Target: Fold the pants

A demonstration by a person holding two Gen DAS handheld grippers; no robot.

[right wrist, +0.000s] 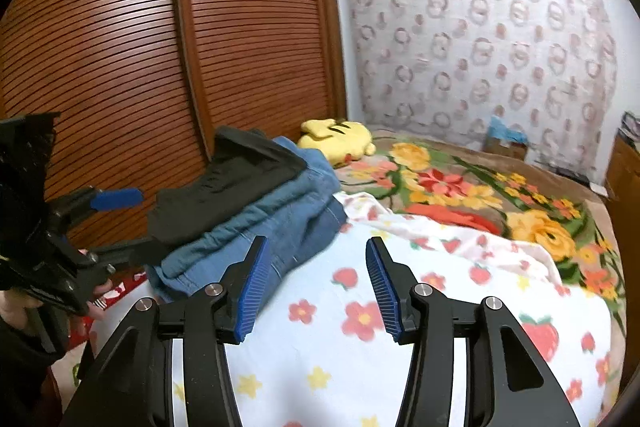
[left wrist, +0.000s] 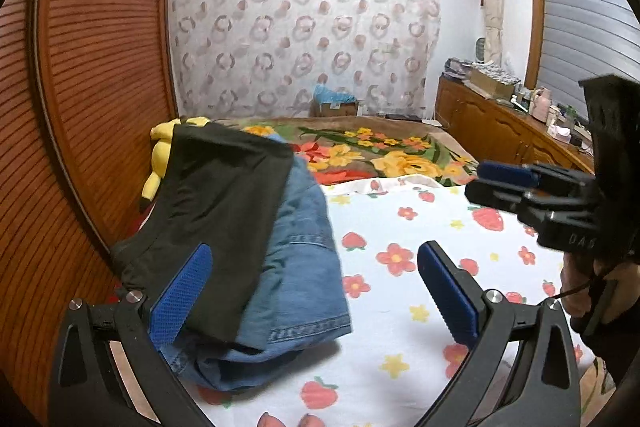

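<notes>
Your left gripper point(left wrist: 312, 283) has its fingers spread wide and empty, its left pad covering part of the folded black pants point(left wrist: 224, 211), which lie atop folded blue jeans point(left wrist: 304, 259) at centre left on the bed point(left wrist: 420, 307). Your right gripper point(right wrist: 314, 291) hangs released over the strawberry sheet, grasping nothing. At right edge of the left view, it shows cut-off white letters "DA", and the yellow plush toy point(left wrist: 160, 151) is half hidden behind the pants.

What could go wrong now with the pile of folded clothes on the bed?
The black pants lie askew on the jeans, overhanging toward the wardrobe; they might slide off. The open left gripper is close to the pile, one finger over the black cloth; pulling away could snag it. The right gripper is open and clear.
</notes>
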